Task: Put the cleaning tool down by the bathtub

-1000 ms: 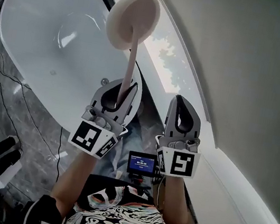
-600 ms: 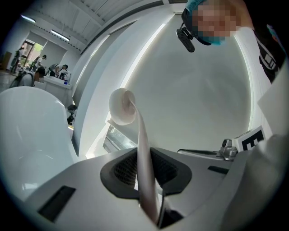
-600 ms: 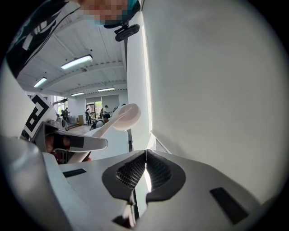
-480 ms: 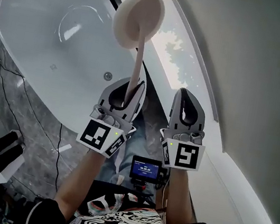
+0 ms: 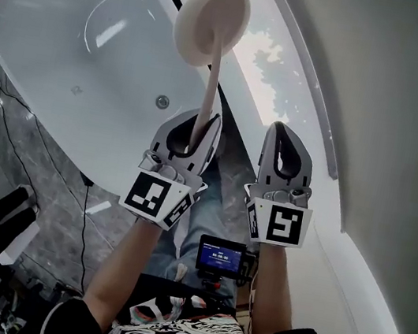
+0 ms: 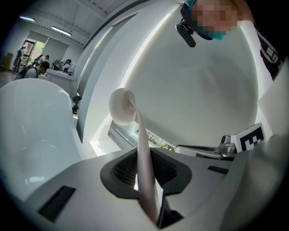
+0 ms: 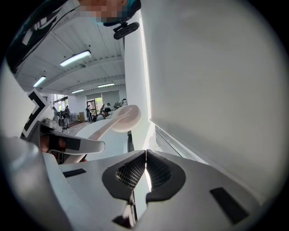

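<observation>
Cleaning tool (image 5: 211, 24), clamped in left gripper (image 5: 194, 126), is shifted slightly beyond bathtub (image 5: 68, 57) rim. Right gripper (image 5: 285, 140) is closed, empty. Set-down is judged pending.

small lit screen (image 5: 219, 256) at chest; black cable (image 5: 84, 228) on grey marble floor (image 5: 43, 197)

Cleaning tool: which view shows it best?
Head view: the whole cleaning tool, round pad to handle, clamped in the left gripper. Left gripper view foreshortens it; right gripper view catches only pad and some handle.
</observation>
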A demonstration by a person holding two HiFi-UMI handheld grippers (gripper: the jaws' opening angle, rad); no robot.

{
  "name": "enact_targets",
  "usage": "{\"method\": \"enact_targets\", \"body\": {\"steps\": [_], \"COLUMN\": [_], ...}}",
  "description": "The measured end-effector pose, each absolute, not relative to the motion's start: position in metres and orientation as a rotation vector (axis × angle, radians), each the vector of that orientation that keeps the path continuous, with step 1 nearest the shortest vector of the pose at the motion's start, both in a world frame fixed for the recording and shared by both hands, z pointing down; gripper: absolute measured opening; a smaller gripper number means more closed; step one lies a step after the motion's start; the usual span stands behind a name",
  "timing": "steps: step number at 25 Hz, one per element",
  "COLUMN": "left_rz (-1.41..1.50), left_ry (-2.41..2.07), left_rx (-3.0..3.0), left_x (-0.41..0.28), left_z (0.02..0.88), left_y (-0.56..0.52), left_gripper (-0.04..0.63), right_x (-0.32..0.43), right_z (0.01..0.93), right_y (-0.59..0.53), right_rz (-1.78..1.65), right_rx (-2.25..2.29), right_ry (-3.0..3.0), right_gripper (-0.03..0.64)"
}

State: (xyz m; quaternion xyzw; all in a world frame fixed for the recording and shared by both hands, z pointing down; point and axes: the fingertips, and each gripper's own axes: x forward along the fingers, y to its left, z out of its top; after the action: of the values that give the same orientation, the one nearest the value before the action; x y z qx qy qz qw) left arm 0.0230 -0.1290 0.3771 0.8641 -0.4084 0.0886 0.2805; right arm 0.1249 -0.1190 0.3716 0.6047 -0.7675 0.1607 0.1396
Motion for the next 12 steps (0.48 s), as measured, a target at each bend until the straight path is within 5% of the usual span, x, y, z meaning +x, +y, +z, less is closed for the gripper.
{"method": "enact_targets", "body": {"steps": [12], "left_rz": [0.272], "left_ry": [-1.115], "left_rx": [2.255], "left_x": [0.028], "left_z": [0.429], "left_y": [-0.136], "left_gripper": [0.067], "right_x": [0.128], "right_z": [0.414], "right_y": [-0.128], "right_rz": [0.473], "right_rx": [1.676], "right_ry": [-2.234], "right_gripper": [0.026]}}
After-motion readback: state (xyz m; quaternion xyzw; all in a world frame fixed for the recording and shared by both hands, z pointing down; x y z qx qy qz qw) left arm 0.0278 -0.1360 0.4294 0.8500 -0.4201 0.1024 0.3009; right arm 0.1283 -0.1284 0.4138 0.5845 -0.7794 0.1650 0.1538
